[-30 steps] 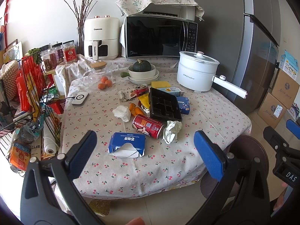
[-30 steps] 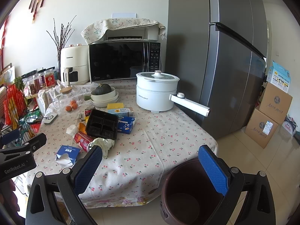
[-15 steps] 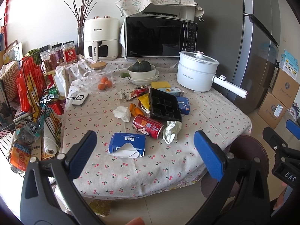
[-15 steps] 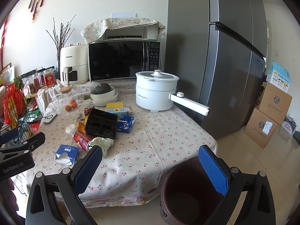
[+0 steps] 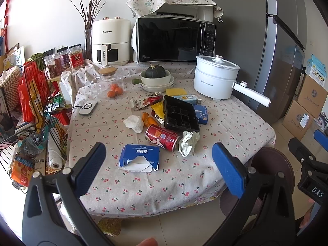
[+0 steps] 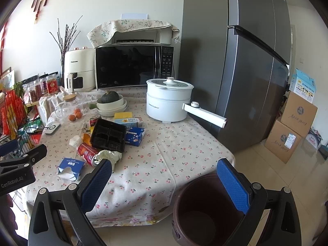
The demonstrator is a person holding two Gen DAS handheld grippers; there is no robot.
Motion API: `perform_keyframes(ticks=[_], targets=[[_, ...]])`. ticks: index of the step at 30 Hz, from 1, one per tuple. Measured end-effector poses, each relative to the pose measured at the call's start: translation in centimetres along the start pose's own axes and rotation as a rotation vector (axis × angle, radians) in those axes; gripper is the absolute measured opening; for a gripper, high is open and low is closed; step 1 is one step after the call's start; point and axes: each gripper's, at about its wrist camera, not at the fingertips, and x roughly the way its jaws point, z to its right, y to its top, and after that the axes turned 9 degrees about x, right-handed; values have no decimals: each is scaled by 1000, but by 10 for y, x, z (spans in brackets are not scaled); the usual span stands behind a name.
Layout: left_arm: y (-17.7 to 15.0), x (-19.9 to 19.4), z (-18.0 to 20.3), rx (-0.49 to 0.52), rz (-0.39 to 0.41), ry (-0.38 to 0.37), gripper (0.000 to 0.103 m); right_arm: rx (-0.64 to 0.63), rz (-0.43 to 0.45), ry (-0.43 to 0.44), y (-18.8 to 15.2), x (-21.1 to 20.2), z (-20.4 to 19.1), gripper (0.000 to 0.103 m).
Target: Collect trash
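Observation:
Trash lies mid-table on a cherry-print cloth: a torn blue tissue box (image 5: 139, 157), a red can (image 5: 163, 137) on its side, a crumpled pale wrapper (image 5: 188, 142), a white paper wad (image 5: 134, 123), a black plastic tray (image 5: 180, 116), a small blue carton (image 5: 201, 113) and orange scraps (image 5: 149, 121). My left gripper (image 5: 158, 168) hangs open before the table's front edge, holding nothing. My right gripper (image 6: 165, 183) is open too, above the front right corner, over a dark brown bin (image 6: 205, 211) on the floor. The same tissue box (image 6: 70, 167) and can (image 6: 88, 154) show at left.
At the back stand a microwave (image 5: 174, 39), an air fryer (image 5: 110, 41), a white electric pot (image 5: 216, 80) with a long handle (image 6: 205, 117), and bowls with a squash (image 5: 156, 76). A wire rack (image 5: 37, 102) crowds the left; fridge (image 6: 246, 71) and cardboard boxes (image 6: 291, 131) right.
Almost nothing has moved; the right wrist view has crept slightly closer to the table. Both grippers stay open.

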Motion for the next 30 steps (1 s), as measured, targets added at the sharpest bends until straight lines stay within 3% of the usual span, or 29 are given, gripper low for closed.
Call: perform_keyframes(ticks=[12,16,24,30], targets=[[2,3,2,-1,-13,-4,103,-23,-15,8,5,0,-2,103],[6,10,3,35,-35,-13,103,-37,-77,11,13,8,-4,103],[28,59,-8,152,-205,-87,103,28,-268,123,50,59,-2,103],[22,123,-28,84,-387,-168,103,61,-454,173,55,126,-4,103]])
